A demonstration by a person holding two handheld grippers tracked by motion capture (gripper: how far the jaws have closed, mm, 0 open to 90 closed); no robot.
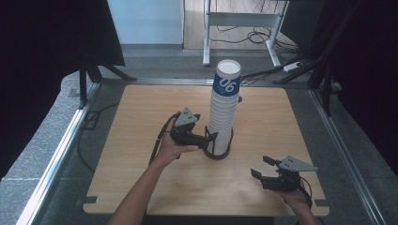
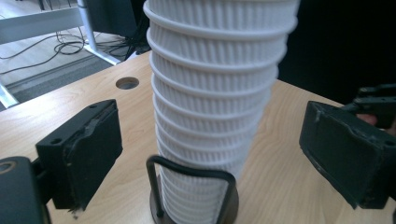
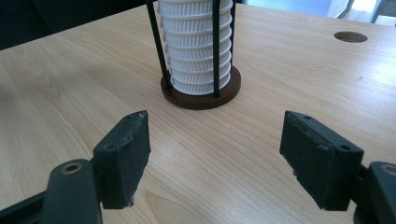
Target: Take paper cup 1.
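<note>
A tall, slightly leaning stack of white ribbed paper cups [image 1: 223,110] stands in a dark round holder with black wire uprights [image 1: 218,152] at the middle of the wooden table [image 1: 141,117]. The top cup carries a blue band marked 06 [image 1: 227,84]. My left gripper [image 1: 208,139] is level at the stack's lower left. In the left gripper view its jaws stand wide apart on either side of the stack [image 2: 215,93] and its holder [image 2: 194,198], with neither pad touching. My right gripper [image 1: 261,167] is open near the front right, pointing at the holder base [image 3: 201,95], with nothing between its jaws.
A round hole [image 2: 127,83] is cut in the tabletop beyond the stack. Metal rails border the table left and right. A white desk frame [image 1: 244,21] and cables lie on the floor behind. Dark curtains hang on both sides.
</note>
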